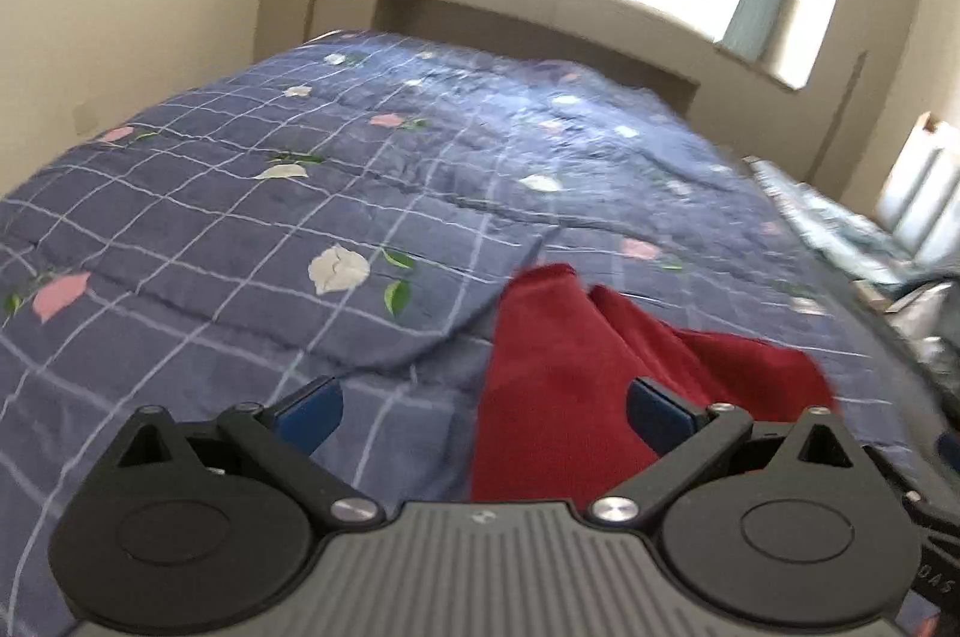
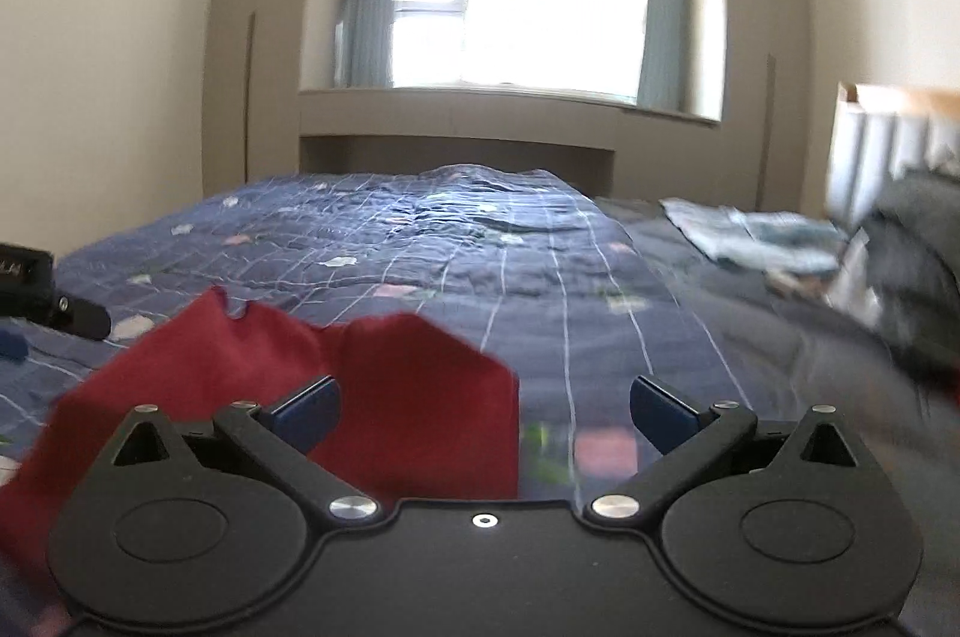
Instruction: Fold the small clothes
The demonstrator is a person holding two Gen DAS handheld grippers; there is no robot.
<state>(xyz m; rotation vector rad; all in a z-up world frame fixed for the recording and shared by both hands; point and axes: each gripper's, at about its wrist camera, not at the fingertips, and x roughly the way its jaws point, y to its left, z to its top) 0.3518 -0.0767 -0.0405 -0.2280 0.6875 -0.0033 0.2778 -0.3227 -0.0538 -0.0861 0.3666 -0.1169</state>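
Red cloth [image 1: 576,373] lies bunched up on the blue flowery bed cover [image 1: 252,229]. Both the left gripper [image 1: 485,400] and the right gripper [image 2: 485,400] hang over the red cloth, jaws wide apart, holding nothing, pads not pinching it.

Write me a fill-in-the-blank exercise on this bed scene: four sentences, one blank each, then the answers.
1. The garment lying on the bedspread is ____ in colour.
2. The jaws of the left gripper and of the right gripper both stand ____.
3. The pads on the gripper fingers are ____ in colour.
4. Beyond the head of the bed, daylight comes in through a ____.

Answers: red; open; blue; window
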